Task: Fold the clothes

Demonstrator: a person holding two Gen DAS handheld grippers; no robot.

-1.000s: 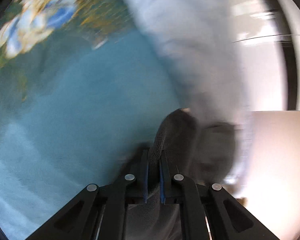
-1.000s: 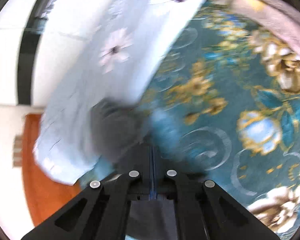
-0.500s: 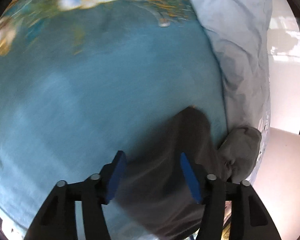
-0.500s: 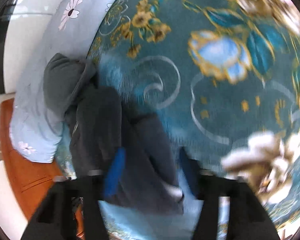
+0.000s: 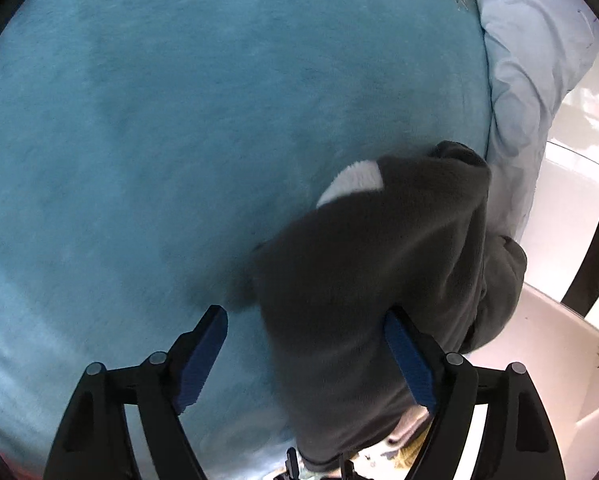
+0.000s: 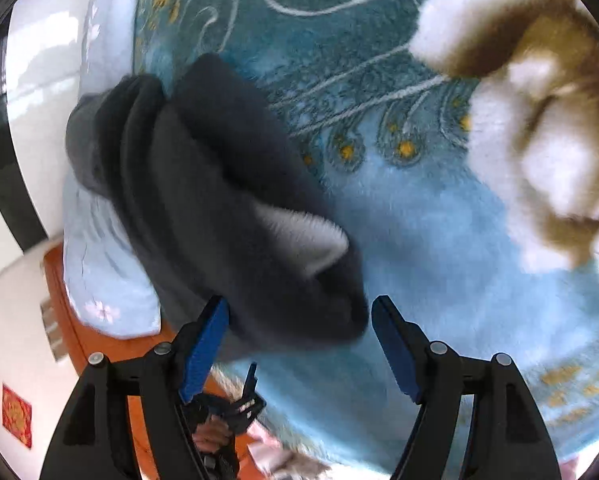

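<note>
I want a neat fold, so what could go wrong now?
1. The garment lies bunched in soft rolls beside the pillow at the blanket's edge; it may slump or slide off.
2. Both claws, left and right, are opening over loose fleece; a pad could snag it.

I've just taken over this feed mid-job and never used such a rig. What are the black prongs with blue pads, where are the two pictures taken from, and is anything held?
No robot arm here: a person holds one claw in each hand, each with a camera looking along its fingers. One picture is from the left claw, the other from the right claw. Both look down at a dark grey fleece garment lying on a teal blanket, beside a pale blue pillow. Both claws' jaws are opening; the garment lies between them, but the pads do not press it, so nothing is held.
</note>
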